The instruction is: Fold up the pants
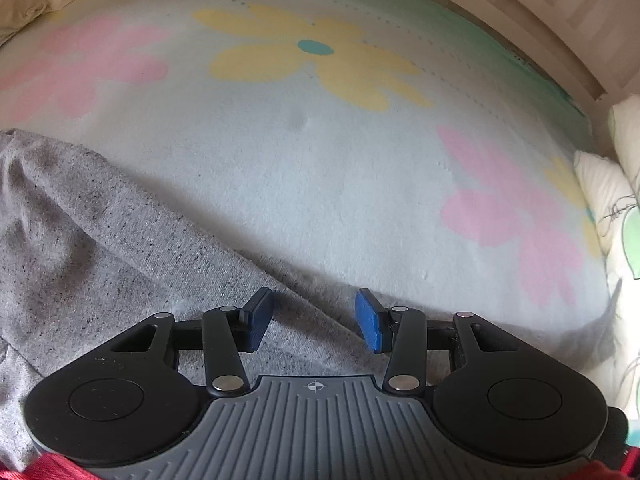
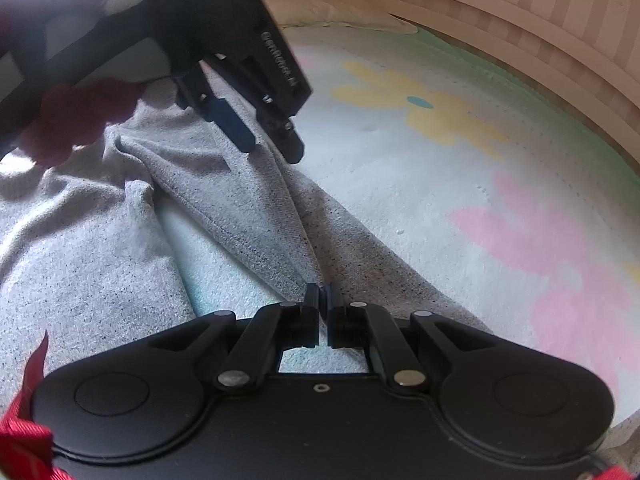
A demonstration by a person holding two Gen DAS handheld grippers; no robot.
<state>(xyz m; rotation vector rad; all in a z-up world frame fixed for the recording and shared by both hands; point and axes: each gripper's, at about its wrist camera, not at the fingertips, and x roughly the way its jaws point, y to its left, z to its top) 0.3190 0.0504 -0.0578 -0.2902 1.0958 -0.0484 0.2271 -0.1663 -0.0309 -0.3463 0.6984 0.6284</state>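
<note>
The grey speckled pants (image 1: 100, 248) lie on a flower-print blanket (image 1: 320, 160). My left gripper (image 1: 316, 320) is open, its blue pads either side of a raised fold of the grey fabric, holding nothing. In the right wrist view my right gripper (image 2: 322, 300) is shut on the tip of a lifted pant leg (image 2: 256, 216), which stretches taut from the jaws up toward the left gripper (image 2: 272, 144). The left gripper hovers open over that leg. More of the pants (image 2: 80, 248) lies rumpled to the left.
The blanket (image 2: 460, 200) has yellow and pink flowers and a green border. A wooden slatted bed rail (image 2: 520, 32) curves along the far side. Pillows (image 1: 616, 208) sit at the right edge, and another pillow (image 2: 328, 12) lies at the back.
</note>
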